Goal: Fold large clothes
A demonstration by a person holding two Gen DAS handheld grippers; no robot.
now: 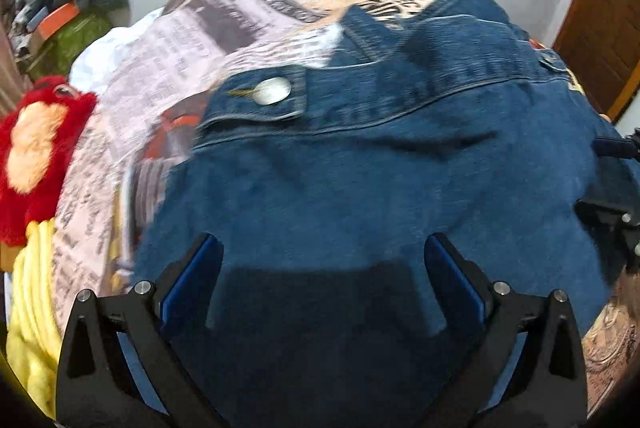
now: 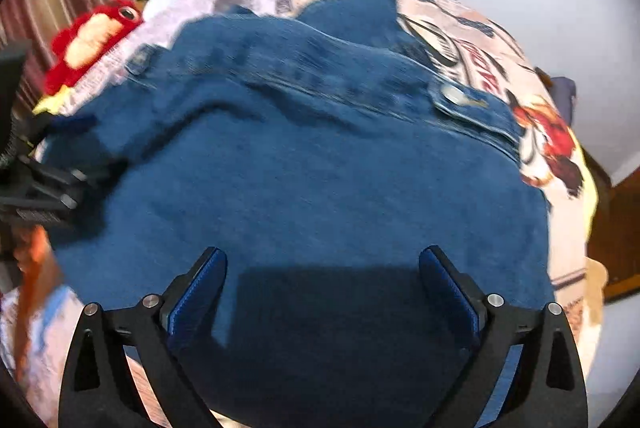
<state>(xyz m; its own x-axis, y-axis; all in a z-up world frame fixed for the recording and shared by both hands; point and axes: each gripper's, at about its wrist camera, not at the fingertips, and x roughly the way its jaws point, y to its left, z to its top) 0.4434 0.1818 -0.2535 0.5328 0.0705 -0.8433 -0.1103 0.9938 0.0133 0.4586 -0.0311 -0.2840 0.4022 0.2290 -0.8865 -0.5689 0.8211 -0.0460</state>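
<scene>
1. Far left: red plush toy (image 1: pixel 38 152) w/ a peach patch, lying at the edge of the newspaper-print bedspread (image 1: pixel 176 40).
2. Left gripper (image 1: pixel 322 248): jaws spread wide, nothing pinched, above the blue denim jacket (image 1: pixel 360 180).
3. Jacket lies flat across the bedspread, silver metal button (image 1: pixel 273 90) on its tab.
4. Right gripper (image 2: pixel 323 260): jaws spread wide over the denim, gripping nothing.

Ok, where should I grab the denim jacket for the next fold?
Probably the near edge of the denim jacket, one tool per corner, coming down from above. It lies flat on the printed bedspread, waistband tabs far, and both tools already hang open over it.
</scene>
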